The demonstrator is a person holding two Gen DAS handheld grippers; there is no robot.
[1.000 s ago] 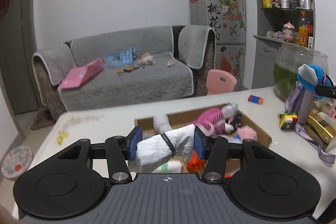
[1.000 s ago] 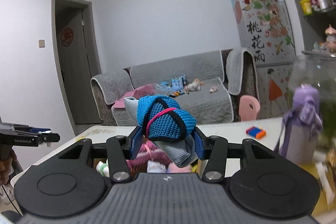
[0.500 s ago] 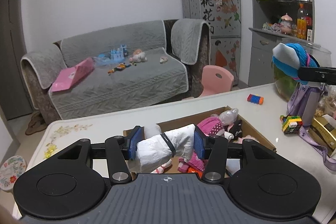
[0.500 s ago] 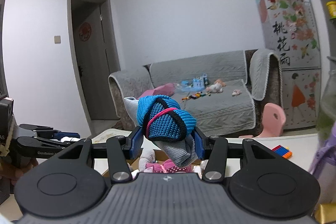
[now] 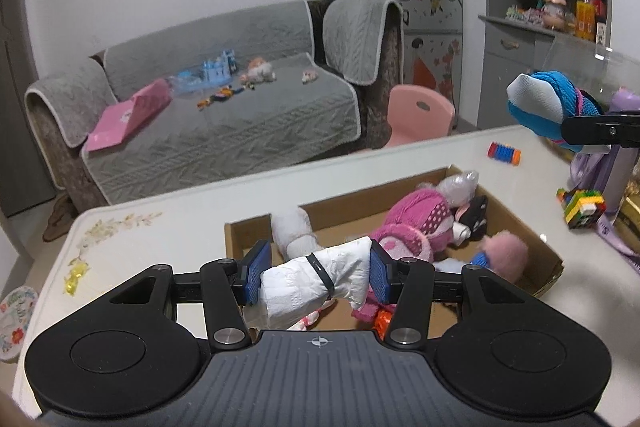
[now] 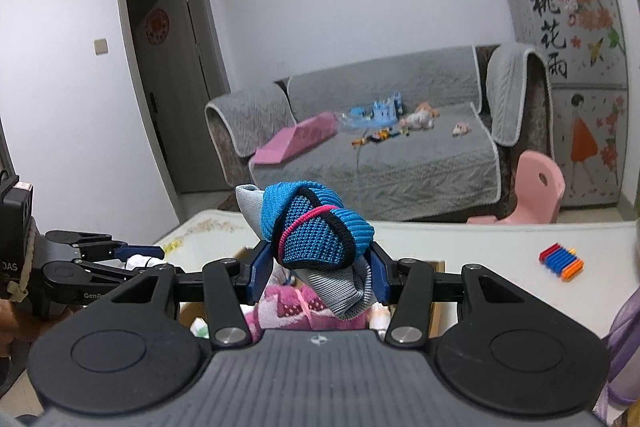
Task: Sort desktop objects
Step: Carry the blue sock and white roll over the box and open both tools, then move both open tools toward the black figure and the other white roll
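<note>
In the lower centre of the left wrist view, the left claw (image 5: 316, 277) was clamped on a white sock bundle (image 5: 316, 283) tied round its middle with a thin black band, the blue pads pressing into either end so that the roll sat crosswise between them, over the near end of the cardboard box (image 5: 548, 259). The bundle looked light, soft and easily squashed; a hold across the banded middle would probably be steadier than one at the loose ends. In the right wrist view, the right claw (image 6: 318, 269) gripped a blue sock bundle (image 6: 316, 231), a blue mesh knit rolled up with grey fabric that hung below the pads, with a pink and a black band around it. It too looked light and yielding, unlikely to slip but apt to sag or unroll if pinched by the trailing grey end. Below and just beyond both claws, the box held plush toys (image 5: 416, 223), mostly pink. Farther back on the white desk (image 5: 180, 223) lay a striped block toy (image 5: 504, 153) at right of the frame. Beyond the desk stood a grey sofa (image 5: 224, 131) strewn with toys, and a pink chair (image 5: 420, 113).
</note>
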